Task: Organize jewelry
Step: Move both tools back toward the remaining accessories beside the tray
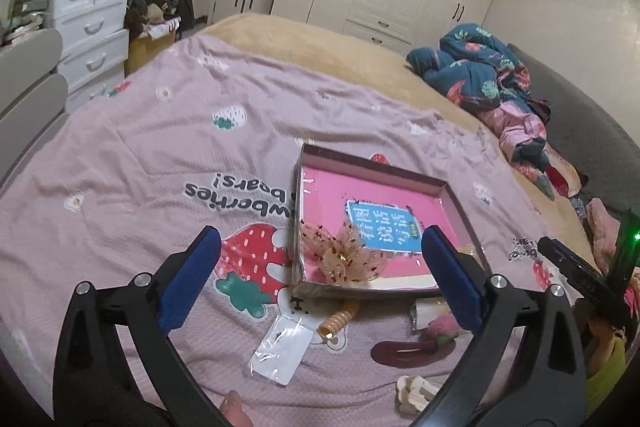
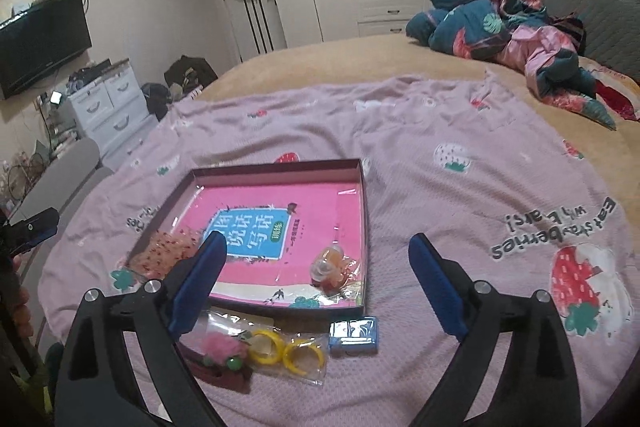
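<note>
Bedspread [image 2: 420, 167]: yellow rings [image 2: 286, 349], right view only

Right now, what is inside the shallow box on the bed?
Inside the box: a pink book, a lace bow in one near corner, an orange hair piece in the other. Anything under the book is hidden.

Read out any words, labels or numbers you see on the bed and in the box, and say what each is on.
"Eat strawberries with bears!", upside down, printed on the pink blanket.
"看图说话写话" on the blue panel of the pink book cover lying in the box.
"训练" on that cover's green badge.
The cover's small line below the panel: too small to read.
The blue packet: print blurred.
</note>
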Demonstrator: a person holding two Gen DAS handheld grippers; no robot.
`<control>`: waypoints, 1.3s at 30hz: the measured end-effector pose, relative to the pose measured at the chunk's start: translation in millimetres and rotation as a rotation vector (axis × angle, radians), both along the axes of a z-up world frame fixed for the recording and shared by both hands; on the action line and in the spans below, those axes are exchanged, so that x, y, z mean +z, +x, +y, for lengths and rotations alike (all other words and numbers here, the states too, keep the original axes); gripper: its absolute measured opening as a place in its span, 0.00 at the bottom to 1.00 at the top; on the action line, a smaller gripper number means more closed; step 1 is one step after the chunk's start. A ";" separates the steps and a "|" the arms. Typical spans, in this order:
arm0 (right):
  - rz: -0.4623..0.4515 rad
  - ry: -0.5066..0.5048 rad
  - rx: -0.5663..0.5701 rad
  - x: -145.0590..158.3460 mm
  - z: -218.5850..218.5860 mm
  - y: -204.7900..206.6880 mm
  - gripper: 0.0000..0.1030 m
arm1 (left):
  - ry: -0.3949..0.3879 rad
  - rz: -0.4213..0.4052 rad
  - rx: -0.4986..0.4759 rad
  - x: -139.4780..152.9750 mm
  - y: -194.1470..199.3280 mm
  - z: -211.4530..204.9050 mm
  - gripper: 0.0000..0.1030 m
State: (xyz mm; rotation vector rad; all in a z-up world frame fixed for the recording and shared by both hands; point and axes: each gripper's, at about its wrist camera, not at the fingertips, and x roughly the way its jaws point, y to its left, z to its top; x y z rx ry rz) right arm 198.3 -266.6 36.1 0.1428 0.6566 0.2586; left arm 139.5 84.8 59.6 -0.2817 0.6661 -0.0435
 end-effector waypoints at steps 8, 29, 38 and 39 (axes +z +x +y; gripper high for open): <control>-0.051 0.011 0.001 24.6 -6.7 -30.8 0.91 | -0.001 -0.047 -0.008 19.8 -23.0 -4.8 0.91; -0.022 -0.009 0.100 19.8 19.7 -88.4 0.92 | 0.016 -0.011 -0.062 9.1 -58.7 -20.1 0.91; 0.030 -0.031 0.157 -3.3 36.9 -104.8 0.92 | 0.038 0.052 -0.077 -14.3 -62.0 -23.7 0.91; 0.033 -0.036 0.162 -5.5 37.7 -105.7 0.92 | 0.036 0.060 -0.082 -17.0 -61.9 -24.6 0.91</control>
